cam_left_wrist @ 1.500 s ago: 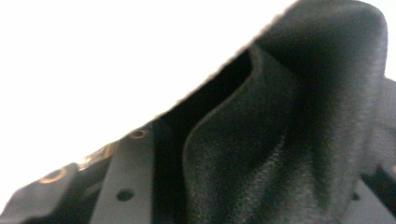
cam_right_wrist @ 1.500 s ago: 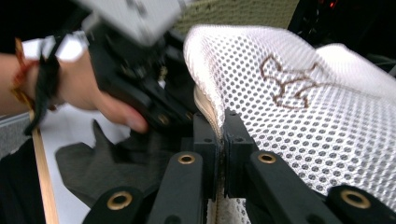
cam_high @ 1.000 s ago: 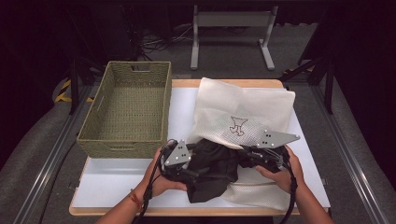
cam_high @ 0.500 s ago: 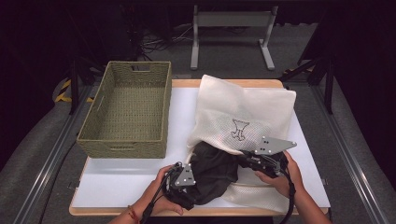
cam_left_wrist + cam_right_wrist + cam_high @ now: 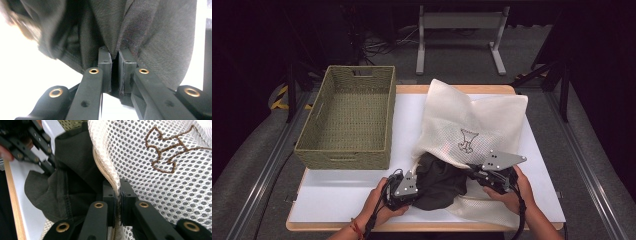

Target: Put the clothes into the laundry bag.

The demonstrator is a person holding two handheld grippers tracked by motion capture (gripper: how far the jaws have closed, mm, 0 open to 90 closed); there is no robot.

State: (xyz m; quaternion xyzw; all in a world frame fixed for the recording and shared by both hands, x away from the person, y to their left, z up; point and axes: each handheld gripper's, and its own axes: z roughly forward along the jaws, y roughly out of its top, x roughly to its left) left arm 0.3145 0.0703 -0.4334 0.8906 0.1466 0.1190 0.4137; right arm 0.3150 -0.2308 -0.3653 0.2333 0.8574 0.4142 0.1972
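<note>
A cream mesh laundry bag (image 5: 472,125) with a brown stitched emblem lies on the white table top, its mouth toward the near edge. A dark garment (image 5: 439,182) sticks out of that mouth. My left gripper (image 5: 412,192) is shut on a fold of the dark garment (image 5: 140,32) at its near left side. Over on the bag's near right, my right gripper (image 5: 474,175) is shut on the zippered rim of the mesh bag (image 5: 160,170). The right gripper view has the dark garment (image 5: 72,165) beside that rim and the left gripper (image 5: 51,167) farther off.
An olive woven basket (image 5: 349,117) stands at the left of the table (image 5: 342,195), with nothing seen inside. The wooden table edge runs close under both hands. A metal stand (image 5: 459,22) is on the floor beyond the table.
My left gripper has drawn the dark garment toward the near edge and slightly left, so more of it lies outside the bag. The right gripper has kept its hold on the rim.
</note>
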